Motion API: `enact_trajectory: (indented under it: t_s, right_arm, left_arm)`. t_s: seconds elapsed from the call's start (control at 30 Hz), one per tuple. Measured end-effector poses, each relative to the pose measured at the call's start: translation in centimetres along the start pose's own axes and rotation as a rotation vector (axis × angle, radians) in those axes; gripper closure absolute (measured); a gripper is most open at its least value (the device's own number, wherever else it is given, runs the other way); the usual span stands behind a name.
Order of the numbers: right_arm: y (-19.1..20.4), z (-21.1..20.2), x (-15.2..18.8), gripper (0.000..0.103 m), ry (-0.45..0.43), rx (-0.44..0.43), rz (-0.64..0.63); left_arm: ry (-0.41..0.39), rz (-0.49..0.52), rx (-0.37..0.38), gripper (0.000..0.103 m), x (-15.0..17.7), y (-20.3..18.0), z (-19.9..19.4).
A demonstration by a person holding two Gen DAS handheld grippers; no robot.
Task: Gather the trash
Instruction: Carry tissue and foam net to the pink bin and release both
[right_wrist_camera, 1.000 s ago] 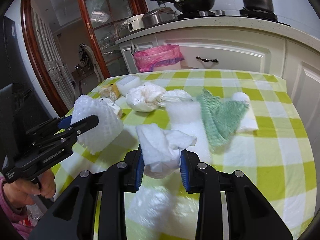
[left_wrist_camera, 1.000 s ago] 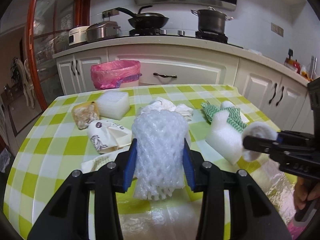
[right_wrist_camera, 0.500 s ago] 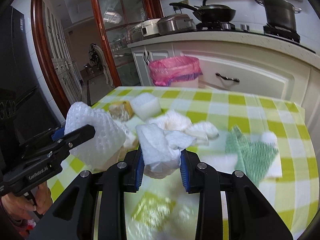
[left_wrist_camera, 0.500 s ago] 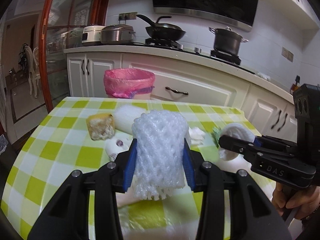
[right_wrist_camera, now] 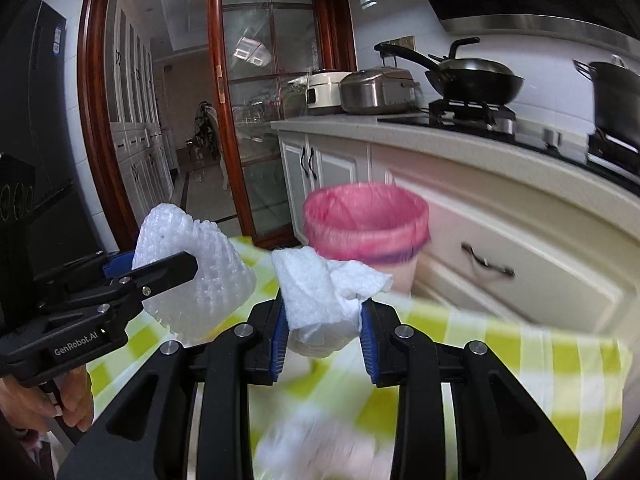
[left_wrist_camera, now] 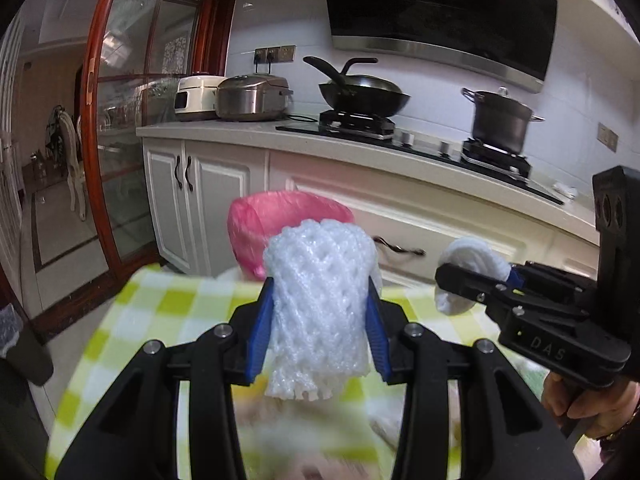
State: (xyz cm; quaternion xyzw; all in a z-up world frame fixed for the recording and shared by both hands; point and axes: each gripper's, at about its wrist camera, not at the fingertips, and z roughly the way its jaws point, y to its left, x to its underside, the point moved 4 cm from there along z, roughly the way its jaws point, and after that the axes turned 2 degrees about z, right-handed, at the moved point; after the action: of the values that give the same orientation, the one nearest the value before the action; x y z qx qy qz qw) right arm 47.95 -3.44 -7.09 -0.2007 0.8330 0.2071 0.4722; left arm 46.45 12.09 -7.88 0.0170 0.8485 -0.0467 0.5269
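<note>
The left gripper (left_wrist_camera: pixel 320 320) pinched a white foam fruit net (left_wrist_camera: pixel 320 304) between its blue pads, the soft lattice sleeve standing upright with its frayed lower edge hanging below the black fingers. From the right wrist view the same net (right_wrist_camera: pixel 192 276) bulged into a rounded cone beside the black jaw clamped on it. The right gripper (right_wrist_camera: pixel 322 332) was closed on a crumpled white paper towel (right_wrist_camera: pixel 320 292), a creased, dimpled wad with one loose corner sticking out to the side; in the left wrist view it appeared as a pale rounded lump (left_wrist_camera: pixel 468 264) at the tip of that gripper. Both pieces of trash were held above a table covered with a glossy green-and-white checked cloth (right_wrist_camera: pixel 520 344), much of it blurred. Just past the table's far edge stood a round bin lined with a thin pink plastic bag (right_wrist_camera: pixel 366 224), its rim folded over and its mouth open. Behind it ran white panelled cabinets (right_wrist_camera: pixel 540 260) with dark handles under a pale countertop. A hand (right_wrist_camera: pixel 44 404) gripped the left gripper's handle.
</note>
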Motion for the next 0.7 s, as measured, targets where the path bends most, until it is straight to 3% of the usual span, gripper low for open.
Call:
enact_trajectory:
  t_s: [0.17, 0.47, 0.7]
  right_arm:
    - [-2.4, 5.8, -4.8, 0.072, -0.013, 0.003, 0.008]
    - [-7.5, 17.6, -10.9, 0.072, 0.016, -0.022, 0.086]
    - [-11.1, 24.7, -12.4, 0.07, 0.065, -0.047, 0.119]
  left_arm:
    - [0.008, 0.005, -0.023, 0.062, -3.8, 2.5, 6.5]
    - [0.032, -0.081, -0.036, 0.062, -10.1, 7.7, 19.2]
    - [0.097, -0.164, 0.03, 0.06, -11.0, 11.1, 27.5]
